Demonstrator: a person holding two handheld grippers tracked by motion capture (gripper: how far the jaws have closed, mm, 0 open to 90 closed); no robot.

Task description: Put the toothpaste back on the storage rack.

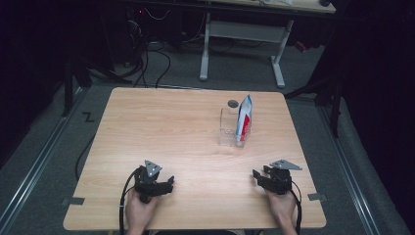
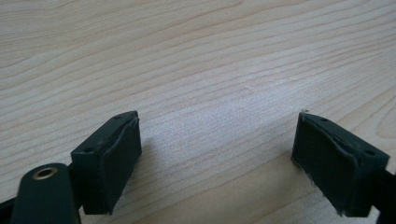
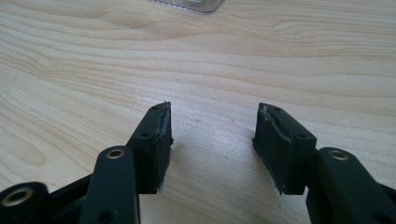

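So the table is pretty bare, light wood, and the one thing standing on it is a clear holder over on the far right side. There's a tube stuck in it, white with red and blue, standing upright and leaning a touch, right end of the holder. Just past it on the far side is a small dark round spot on the wood, can't tell what it is. Beyond the table it's grey floor, cables and the white legs of another desk.

Nothing sits between the grippers and the holder, just open wood. Both grippers are down at the near edge, well apart from each other and from the holder.

Left gripper is at near left, held in a hand, jaws pointing right-ish. In the left gripper view the jaws stand wide apart with only wood grain between them, gripping nothing, hovering low over the table or resting on it, hard to say which.

Right gripper is at near right, in the other hand, jaws pointing left. Its own view shows the jaws spread too, a bit less wide, nothing in them. The holder's bottom corner peeks in at the top edge there
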